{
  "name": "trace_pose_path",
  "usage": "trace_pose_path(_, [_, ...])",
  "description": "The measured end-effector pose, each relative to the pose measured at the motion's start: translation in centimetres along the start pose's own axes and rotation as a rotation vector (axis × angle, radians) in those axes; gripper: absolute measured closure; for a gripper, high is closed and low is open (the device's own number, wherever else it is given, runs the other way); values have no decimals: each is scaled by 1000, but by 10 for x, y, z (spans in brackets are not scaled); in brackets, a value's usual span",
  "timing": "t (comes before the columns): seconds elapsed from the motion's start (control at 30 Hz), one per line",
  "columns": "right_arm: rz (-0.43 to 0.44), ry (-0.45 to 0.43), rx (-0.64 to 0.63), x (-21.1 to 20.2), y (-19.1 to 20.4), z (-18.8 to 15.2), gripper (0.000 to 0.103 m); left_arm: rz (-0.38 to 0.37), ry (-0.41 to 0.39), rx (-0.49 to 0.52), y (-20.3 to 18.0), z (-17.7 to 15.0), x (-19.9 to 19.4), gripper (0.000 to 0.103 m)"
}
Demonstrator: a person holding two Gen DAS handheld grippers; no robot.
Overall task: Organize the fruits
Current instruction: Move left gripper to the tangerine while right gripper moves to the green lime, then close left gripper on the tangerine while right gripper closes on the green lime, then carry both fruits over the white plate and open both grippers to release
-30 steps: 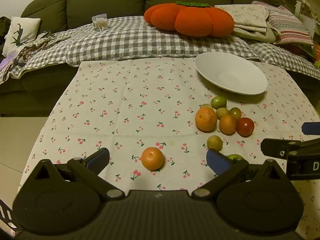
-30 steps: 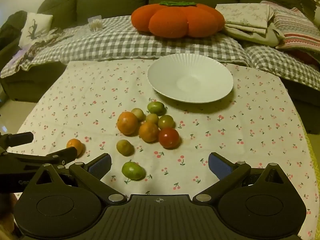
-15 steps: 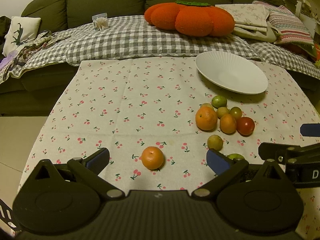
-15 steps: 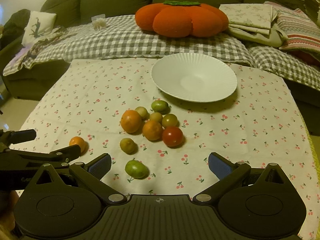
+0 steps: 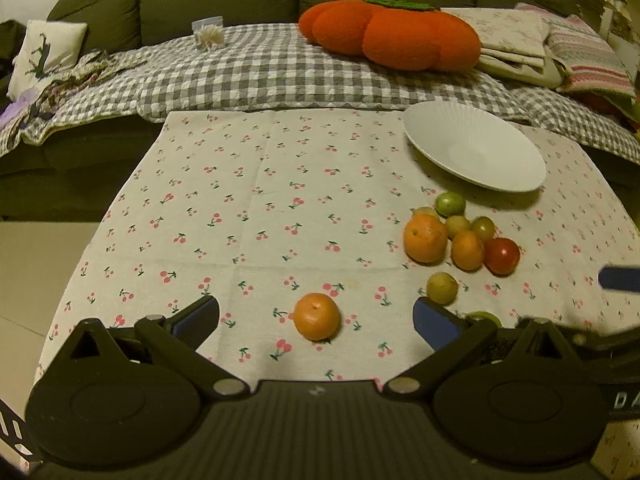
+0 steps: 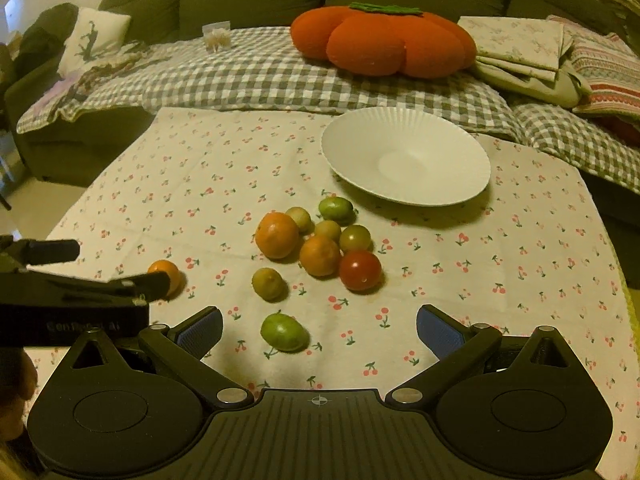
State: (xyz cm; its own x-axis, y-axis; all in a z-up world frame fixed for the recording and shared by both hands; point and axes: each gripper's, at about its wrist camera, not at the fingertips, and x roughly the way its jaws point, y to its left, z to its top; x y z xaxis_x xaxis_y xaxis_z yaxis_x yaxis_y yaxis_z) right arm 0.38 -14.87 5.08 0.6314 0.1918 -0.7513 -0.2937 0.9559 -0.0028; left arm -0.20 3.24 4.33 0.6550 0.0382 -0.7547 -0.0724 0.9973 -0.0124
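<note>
So: both grippers spread, empty. Left gripper [image 5: 316,316] frames the lone orange [image 5: 316,316]; right gripper [image 6: 319,326] sits over a green fruit [image 6: 283,332]. Plate [image 6: 460,152] empty, far right. Risks: round fruit rolls off the fingers, or a nudge scatters the cluster [image 6: 320,240] across the table.

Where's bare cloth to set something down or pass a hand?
Free: cloth left of the plate and fruit cluster, and right of the tomato. Plate is empty. Crowded: the cluster under the plate, strays nearer both grippers.
</note>
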Motion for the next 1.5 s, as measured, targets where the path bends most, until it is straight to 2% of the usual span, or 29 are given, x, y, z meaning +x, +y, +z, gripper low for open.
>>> trace_pose_path(0.13, [14,12,12,11,-2,-5,0,-22,27,-67,19,6,9,1])
trace_pose_path(0.23, [27,8,0,21,0,-11,2,-77,93,-145,36,10,22,1])
trace_pose_path(0.33, [36,32,-27,32,3,-17,8,-113,142,-225,48,7,32,4])
trace_pose_path(0.43, [56,51,-16,40,3,-21,14,-134,149,-198,43,2,37,6])
trace_pose_path(0.57, [44,32,-23,47,4,-20,19,-117,151,-124,29,-3,45,13])
trace_pose_path(0.67, [37,21,-31,52,4,-20,23,-109,154,-113,26,-5,53,23])
trace_pose_path(0.73, [38,16,-32,55,5,-19,29,-102,148,-99,23,-6,56,33])
trace_pose_path(0.8, [37,21,-31,59,4,-19,36,-100,144,-75,19,-7,60,52])
trace_pose_path(0.9, [63,20,-31,62,3,-20,44,-90,125,-32,14,-10,60,72])
trace_pose_path(1.03, [121,17,-39,61,6,-18,73,-116,123,-48,15,-9,57,72])
trace_pose_path(1.27, [159,29,-18,53,2,-10,72,-134,88,-75,20,0,43,72])
trace_pose_path(1.5, [169,-55,152,17,-44,34,72,-219,16,-117,23,27,13,72])
